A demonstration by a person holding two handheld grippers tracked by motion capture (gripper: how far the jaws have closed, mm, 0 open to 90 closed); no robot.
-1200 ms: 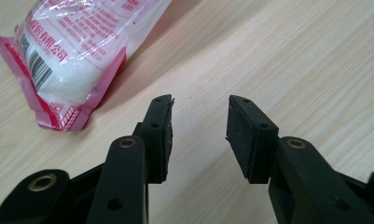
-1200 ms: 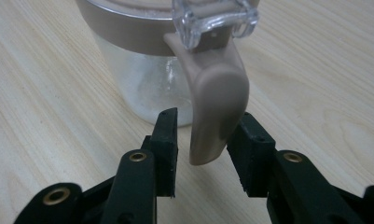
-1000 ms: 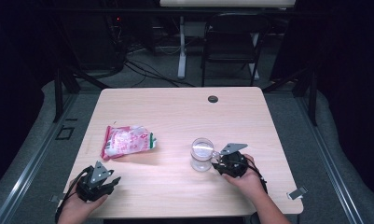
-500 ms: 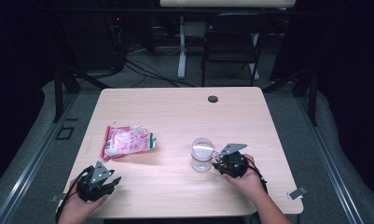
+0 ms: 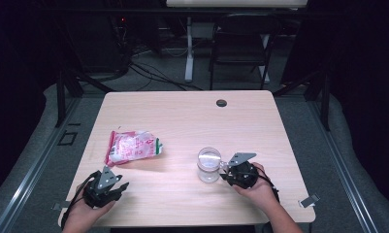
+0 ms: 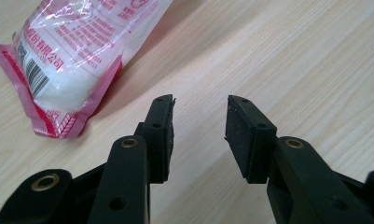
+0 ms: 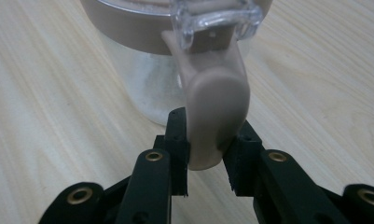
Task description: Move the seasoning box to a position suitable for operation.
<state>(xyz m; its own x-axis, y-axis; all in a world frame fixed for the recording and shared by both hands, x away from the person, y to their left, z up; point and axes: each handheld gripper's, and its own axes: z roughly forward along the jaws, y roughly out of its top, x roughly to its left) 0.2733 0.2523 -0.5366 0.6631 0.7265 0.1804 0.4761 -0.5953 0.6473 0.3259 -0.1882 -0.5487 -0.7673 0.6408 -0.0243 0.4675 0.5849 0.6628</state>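
Clamping the tan tab (image 7: 216, 122) of a clear jar (image 5: 209, 165), the right gripper (image 7: 207, 154) had its two black jaws pressed against the tab's sides, having just been closing on it. The tab hung down from the jar's tan lid band (image 7: 133, 32), below a clear plastic latch (image 7: 216, 17), and its rounded end sat between the pads. Right beyond the jaw tips stood the jar's clear wall, upright on the table (image 7: 45, 93). In the high view, the right gripper (image 5: 231, 171) lay level at the jar's right side, touching it, with the person's right hand (image 5: 260, 190) wrapped around its body.

Well apart from it, toward the table's near left corner, the left gripper (image 6: 198, 133) stood with its jaws parted and nothing between them; bare wood showed in the gap. Its pads hung close above the table, and whether they touched it could not be told. Ahead of that gripper and off to its left lay a pink and white bag (image 6: 68, 60), flat on the wood, with red print and a barcode on its clear film and white contents inside. The bag's nearest corner was near the left jaw but not touching it. From above, the left gripper (image 5: 115, 187) sat just short of the bag (image 5: 132, 146), held by the left hand (image 5: 85, 213). Farther out from both tools, a dark round grommet (image 5: 221, 103) was set near the table's far edge.
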